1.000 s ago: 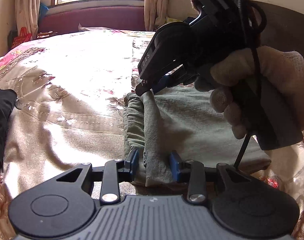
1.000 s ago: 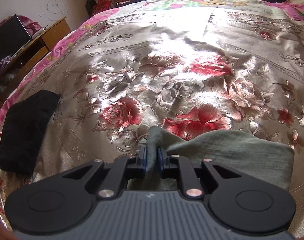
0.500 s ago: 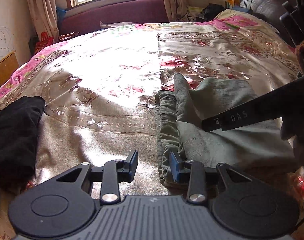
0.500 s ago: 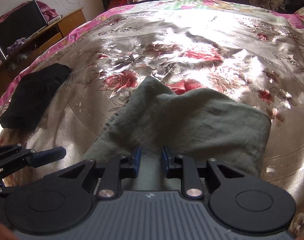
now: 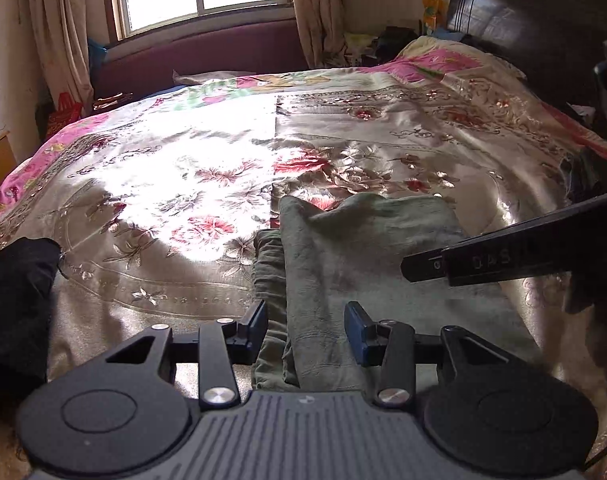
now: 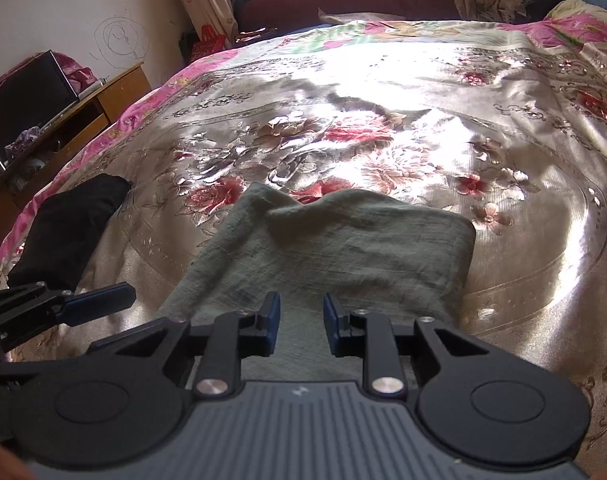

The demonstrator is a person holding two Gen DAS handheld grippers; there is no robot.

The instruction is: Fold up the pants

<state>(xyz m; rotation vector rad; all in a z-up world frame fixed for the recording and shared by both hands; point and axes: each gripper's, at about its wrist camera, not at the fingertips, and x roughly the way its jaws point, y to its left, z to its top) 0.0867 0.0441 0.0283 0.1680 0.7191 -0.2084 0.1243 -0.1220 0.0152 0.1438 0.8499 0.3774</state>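
Floral bed point(image 5: 207, 168) — green pants point(image 5: 367, 264), black garment point(image 5: 15, 300) lying on it.

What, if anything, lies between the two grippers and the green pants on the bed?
Nothing visible does. The left gripper and right gripper both hover open just over the near edge of the folded green pants, their jaws having just been opening, pads clear of the cloth. The black garment lies apart, off to the left on the bedspread.

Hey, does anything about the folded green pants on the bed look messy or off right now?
Slightly. The green pants lie folded, but the far edge is uneven: one corner pokes out further and the top layer puckers into a ridge. In the left wrist view a bunched under-layer sticks out past the left side.
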